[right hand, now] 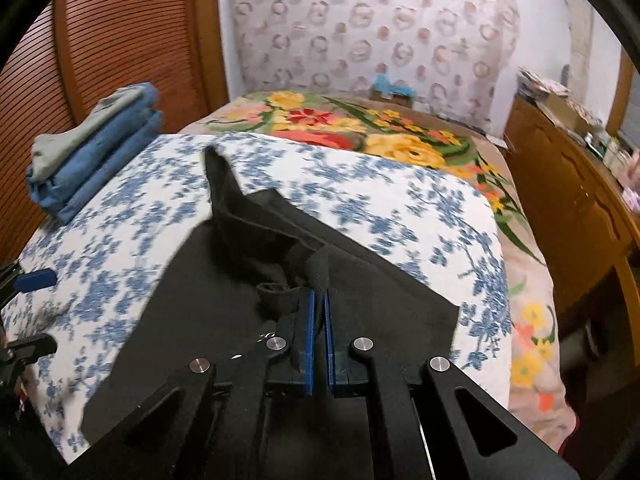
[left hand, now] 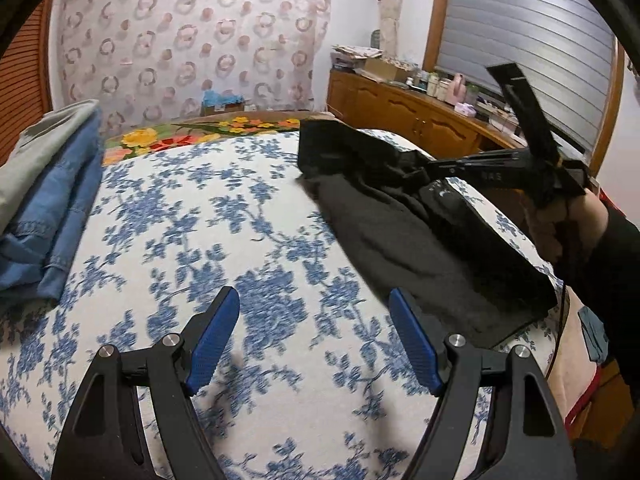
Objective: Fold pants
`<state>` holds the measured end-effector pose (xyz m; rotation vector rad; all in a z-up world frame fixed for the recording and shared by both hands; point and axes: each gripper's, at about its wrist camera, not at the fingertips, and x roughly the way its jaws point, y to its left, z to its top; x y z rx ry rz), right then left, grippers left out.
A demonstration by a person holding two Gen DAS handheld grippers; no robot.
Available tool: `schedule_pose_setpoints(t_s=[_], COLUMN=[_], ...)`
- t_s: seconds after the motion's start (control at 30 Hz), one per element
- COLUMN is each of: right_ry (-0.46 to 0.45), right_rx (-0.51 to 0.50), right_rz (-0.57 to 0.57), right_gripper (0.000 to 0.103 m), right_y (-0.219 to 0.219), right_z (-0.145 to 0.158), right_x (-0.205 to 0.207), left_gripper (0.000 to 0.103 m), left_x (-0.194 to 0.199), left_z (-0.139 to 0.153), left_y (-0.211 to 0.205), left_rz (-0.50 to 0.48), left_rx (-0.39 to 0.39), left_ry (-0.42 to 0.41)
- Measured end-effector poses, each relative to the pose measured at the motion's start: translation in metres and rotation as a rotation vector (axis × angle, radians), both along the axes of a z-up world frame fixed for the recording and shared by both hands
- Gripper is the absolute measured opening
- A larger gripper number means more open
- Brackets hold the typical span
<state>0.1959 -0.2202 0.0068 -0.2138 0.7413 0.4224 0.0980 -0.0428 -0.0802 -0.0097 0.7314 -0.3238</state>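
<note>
Black pants (left hand: 400, 232) lie on the right side of a bed with a blue-flowered white cover (left hand: 240, 216). In the right wrist view the pants (right hand: 192, 288) spread out beneath the tool, with one fold raised and bunched. My right gripper (right hand: 319, 293) is shut on that bunch of black cloth. In the left wrist view the right gripper (left hand: 416, 169) comes in from the right, held by a hand (left hand: 580, 220), lifting the fabric. My left gripper (left hand: 313, 294) hangs open over the bare cover left of the pants, nothing between its blue pads. The left gripper (right hand: 52, 310) shows at the left edge.
A stack of folded blue and grey clothes (left hand: 52, 208) sits at the bed's far left (right hand: 96, 152). A bright flowered blanket (right hand: 360, 128) covers the far end. A wooden dresser (right hand: 580, 200) with clutter runs along the right, a slatted wooden door (right hand: 100, 40) on the left.
</note>
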Motion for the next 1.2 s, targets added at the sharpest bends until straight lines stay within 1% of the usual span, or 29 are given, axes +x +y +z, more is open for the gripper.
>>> schedule_pose_setpoints(t_s=[0.23, 0.3, 0.37, 0.47, 0.6, 0.73, 0.87, 0.97, 1.1, 1.13, 1.17, 1.2], right_ry=[0.007, 0.01, 0.006, 0.008, 0.027, 0.054, 0.074, 0.1, 0.087, 0.086, 0.08, 0.07], right_rx=[-0.003, 0.003, 0.01, 0.031, 0.029, 0.007, -0.038, -0.071, -0.102, -0.103, -0.109, -0.116], right_rz=[-0.074, -0.1, -0.119, -0.127, -0.079, -0.019, -0.006, 0.001, 0.018, 0.021, 0.019, 0.011], right_gripper=[0.005, 0.018, 0.022, 0.024, 0.025, 0.025, 0.026, 0.026, 0.025, 0.021, 0.011, 0.007], right_y=[-0.012, -0.018, -0.023, -0.028, -0.021, -0.005, 0.007, 0.011, 0.013, 0.013, 0.011, 0.009], right_z=[-0.001, 0.0, 0.003, 0.005, 0.003, -0.004, -0.015, -0.024, -0.025, -0.025, -0.025, -0.024], right_x=[0.017, 0.02, 0.02, 0.019, 0.014, 0.014, 0.021, 0.028, 0.03, 0.03, 0.03, 0.03], left_gripper=[0.078, 0.078, 0.078, 0.078, 0.078, 0.078, 0.078, 0.078, 0.078, 0.078, 0.078, 0.078], left_x=[0.009, 0.01, 0.01, 0.009, 0.009, 0.012, 0.011, 0.01, 0.01, 0.01, 0.01, 0.01], left_z=[-0.011, -0.013, -0.015, -0.018, -0.021, -0.025, -0.026, -0.026, -0.026, -0.026, -0.026, -0.026], left_y=[-0.02, -0.025, -0.029, -0.035, -0.04, -0.042, -0.044, -0.044, -0.044, -0.043, -0.043, -0.043], left_rz=[-0.048, -0.059, -0.073, -0.084, -0.091, -0.093, -0.092, -0.092, -0.091, -0.091, -0.09, -0.09], left_rx=[0.004, 0.013, 0.024, 0.048, 0.076, 0.088, 0.102, 0.101, 0.096, 0.098, 0.1, 0.101], left_ry=[0.05, 0.058, 0.067, 0.076, 0.085, 0.11, 0.105, 0.104, 0.104, 0.104, 0.103, 0.103])
